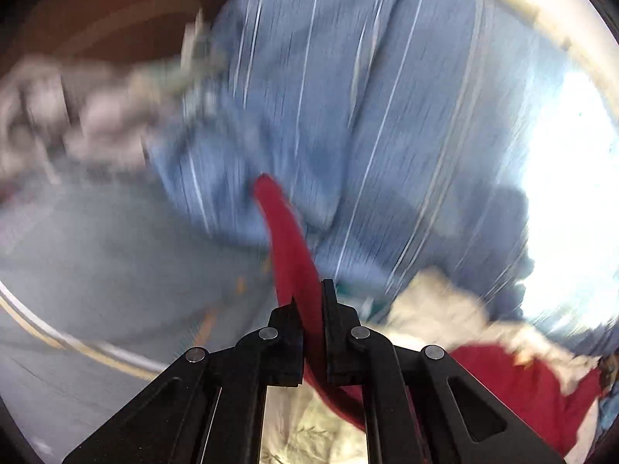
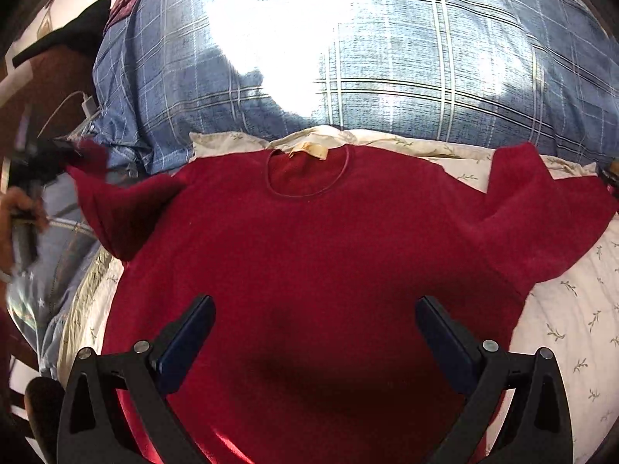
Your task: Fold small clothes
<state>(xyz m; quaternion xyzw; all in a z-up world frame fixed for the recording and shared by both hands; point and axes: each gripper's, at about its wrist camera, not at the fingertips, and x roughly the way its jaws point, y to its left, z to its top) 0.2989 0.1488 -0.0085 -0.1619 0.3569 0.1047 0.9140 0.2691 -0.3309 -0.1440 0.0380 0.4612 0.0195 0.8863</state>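
My left gripper (image 1: 309, 309): one, jaws closed tight on the edge of the red T-shirt's sleeve, a strip of red cloth running up between the black fingers; in the right wrist view it shows as a dark blur (image 2: 50, 154) at the far left, pinching the tip of that sleeve, which is drawn out sideways, I judge, so it can be folded in over the body. My right gripper (image 2: 315, 332): one, jaws standing wide apart with nothing between them, hovering over the lower chest of the garment, probably placed there ready to pin or take the cloth. Red T-shirt (image 2: 309, 255): one, short-sleeved, lying spread flat and face up, round neckline and pale label toward the far side; sleeves: two, the right one (image 2: 541, 208) resting slack. Under it, a cream sheet with small leaf sprigs (image 2: 572, 309): one, serving as the folding surface. Beyond that, a blue plaid quilt (image 2: 387, 58): one, bunched along the far side, partly washed out by sun. A white charger with cable (image 2: 87, 102): one, at the quilt's left edge. My hand (image 2: 15, 208): one visible, at the far left. Other garments: none that I can make out; the left view is too blurred to count.
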